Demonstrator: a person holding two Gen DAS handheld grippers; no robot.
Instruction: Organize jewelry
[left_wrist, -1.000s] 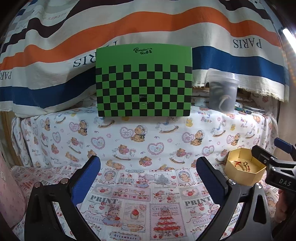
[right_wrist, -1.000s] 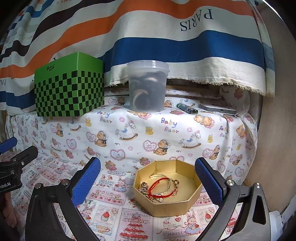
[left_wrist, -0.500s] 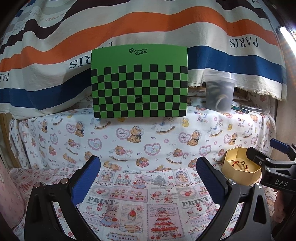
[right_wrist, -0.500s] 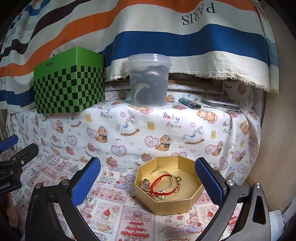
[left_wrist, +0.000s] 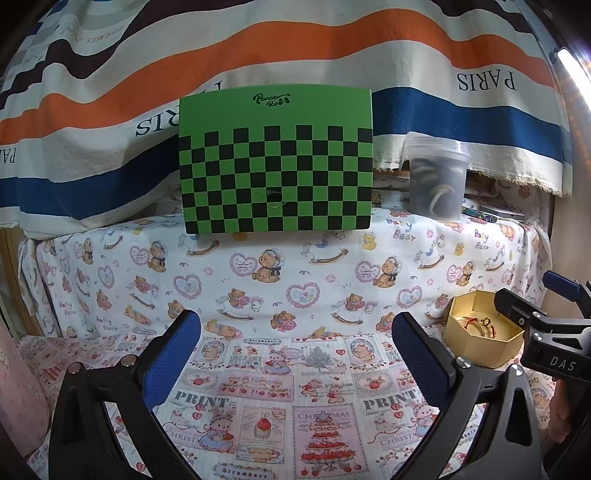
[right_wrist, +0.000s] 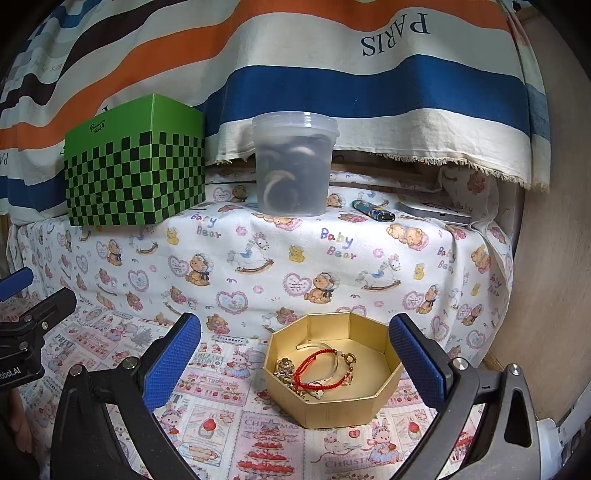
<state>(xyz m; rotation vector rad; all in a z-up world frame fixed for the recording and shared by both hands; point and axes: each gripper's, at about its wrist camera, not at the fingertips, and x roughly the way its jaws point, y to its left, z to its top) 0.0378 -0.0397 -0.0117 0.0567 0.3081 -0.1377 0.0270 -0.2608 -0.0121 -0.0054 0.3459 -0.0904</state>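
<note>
Right gripper (right_wrist: 295, 354) spread wide, blue-padded fingers (right_wrist: 171, 360) empty, hanging over the printed cartoon tablecloth (right_wrist: 229, 391). Between and just beyond those fingers, nearer the right one: shallow gold octagonal cardboard box (right_wrist: 332, 402), open, resting on the cloth. Inside it, a red braided cord bracelet (right_wrist: 314, 369) tangled with a clear band and small gold-coloured pieces (too knotted to separate). Not touched by either finger.

Left gripper (left_wrist: 295, 350) likewise wide apart, holding nothing, well to the left of the gold box (left_wrist: 476, 350), over bare cloth.

On the raised shelf behind: green-and-black checkered box (left_wrist: 275, 162) marked "Panda Rob…" (last letters unclear), and a cloudy lidded plastic tub (right_wrist: 293, 166) of dark rings. Beside the tub, a small lighter (right_wrist: 373, 211).

Readable elsewhere: "PARIS" on the striped hanging cloth (right_wrist: 369, 85), "Baby Bear" on the shelf cover, "PRINT" and "CHRISTMAS" on the tablecloth.
</note>
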